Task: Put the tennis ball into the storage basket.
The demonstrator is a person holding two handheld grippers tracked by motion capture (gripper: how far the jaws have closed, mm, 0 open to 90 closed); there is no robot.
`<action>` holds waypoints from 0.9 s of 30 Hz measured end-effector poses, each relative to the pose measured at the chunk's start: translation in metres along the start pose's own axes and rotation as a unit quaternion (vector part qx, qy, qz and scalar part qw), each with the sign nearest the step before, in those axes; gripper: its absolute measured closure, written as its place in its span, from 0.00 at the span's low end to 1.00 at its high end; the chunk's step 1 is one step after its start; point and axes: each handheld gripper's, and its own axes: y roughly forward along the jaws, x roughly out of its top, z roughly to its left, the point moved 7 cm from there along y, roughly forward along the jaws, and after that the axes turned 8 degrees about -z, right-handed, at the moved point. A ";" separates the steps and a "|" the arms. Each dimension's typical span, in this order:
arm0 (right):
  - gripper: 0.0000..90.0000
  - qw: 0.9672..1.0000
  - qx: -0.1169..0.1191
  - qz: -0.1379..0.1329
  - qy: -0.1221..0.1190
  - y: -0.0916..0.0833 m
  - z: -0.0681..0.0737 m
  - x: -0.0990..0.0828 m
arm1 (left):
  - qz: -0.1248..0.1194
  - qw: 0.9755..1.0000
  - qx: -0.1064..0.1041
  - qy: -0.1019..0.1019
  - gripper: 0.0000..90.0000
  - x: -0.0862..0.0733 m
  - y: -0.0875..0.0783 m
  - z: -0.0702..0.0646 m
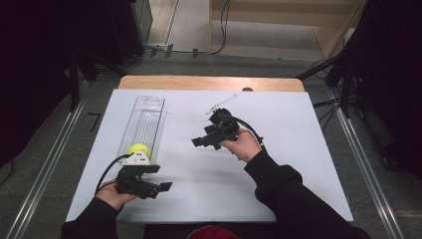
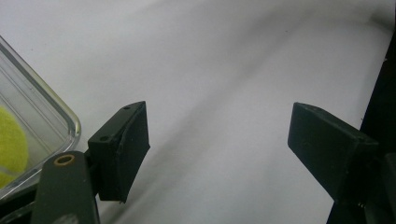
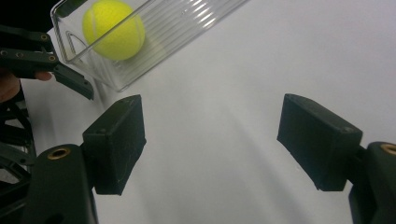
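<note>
1. Tennis ball (image 1: 139, 148) sits at the near end of a long clear tray (image 1: 147, 110), left side of the white table (image 1: 278, 169).
2. Left gripper (image 1: 160, 186) hovers just in front of the tray w/ jaws apart, nothing btwn them.
3. Right gripper (image 1: 198, 142) is mid-table, pointing twd the tray; jaws spread wide in its own view, empty, well apart from the ball.
</note>
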 end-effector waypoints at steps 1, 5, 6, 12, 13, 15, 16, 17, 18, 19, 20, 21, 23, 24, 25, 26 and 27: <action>0.24 1.000 0.000 0.000 0.000 -0.002 -0.001 -0.001 | -0.002 1.000 0.000 -0.001 0.24 0.000 0.000 0.000; 0.23 1.000 -0.002 -0.001 0.000 -0.006 -0.004 -0.006 | -0.001 1.000 -0.002 0.002 0.24 0.001 -0.001 -0.001; 0.24 1.000 -0.001 -0.003 0.005 -0.007 -0.004 -0.007 | -0.001 1.000 -0.001 0.002 0.24 0.001 -0.001 -0.001; 0.23 1.000 -0.008 -0.004 0.004 -0.014 -0.009 -0.016 | -0.002 1.000 -0.001 0.003 0.24 0.001 -0.002 0.000; 0.24 1.000 -0.008 -0.005 0.004 -0.015 -0.009 -0.018 | -0.003 1.000 -0.001 0.003 0.24 0.001 -0.002 0.000; 0.23 1.000 -0.012 -0.005 0.005 -0.018 -0.011 -0.021 | -0.003 1.000 -0.001 0.003 0.24 0.001 -0.002 0.000; 0.24 1.000 -0.012 -0.006 0.006 -0.020 -0.011 -0.022 | -0.002 1.000 -0.001 0.003 0.24 0.001 -0.002 0.000; 0.23 1.000 -0.012 -0.007 0.006 -0.021 -0.012 -0.024 | -0.001 1.000 -0.001 0.004 0.24 0.001 -0.003 0.000; 0.23 1.000 -0.012 -0.009 0.006 -0.023 -0.012 -0.025 | -0.001 1.000 -0.001 0.003 0.24 0.001 -0.002 0.000; 0.24 1.000 -0.013 -0.010 0.007 -0.024 -0.013 -0.027 | -0.001 1.000 -0.001 0.004 0.24 0.001 -0.003 0.000; 0.24 1.000 -0.014 -0.011 0.008 -0.025 -0.013 -0.028 | -0.001 1.000 0.000 0.003 0.24 0.001 -0.003 0.000; 0.23 1.000 -0.015 -0.012 0.008 -0.026 -0.013 -0.029 | -0.001 1.000 0.000 0.003 0.24 0.001 -0.002 0.000; 0.24 1.000 -0.014 -0.014 0.008 -0.028 -0.013 -0.031 | -0.001 1.000 0.000 0.003 0.24 0.001 -0.003 0.000; 0.23 1.000 -0.016 -0.013 0.008 -0.029 -0.013 -0.032 | -0.001 1.000 0.000 0.004 0.24 0.001 -0.003 0.000; 0.23 1.000 -0.016 -0.013 0.006 -0.030 -0.013 -0.033 | -0.001 1.000 0.000 0.004 0.24 0.001 -0.003 0.000; 0.23 1.000 -0.016 -0.013 0.006 -0.031 -0.013 -0.034 | -0.001 1.000 0.000 0.003 0.24 0.001 -0.003 0.000; 0.23 1.000 -0.016 -0.013 0.007 -0.032 -0.014 -0.035 | -0.002 1.000 0.000 0.003 0.24 0.001 -0.003 0.000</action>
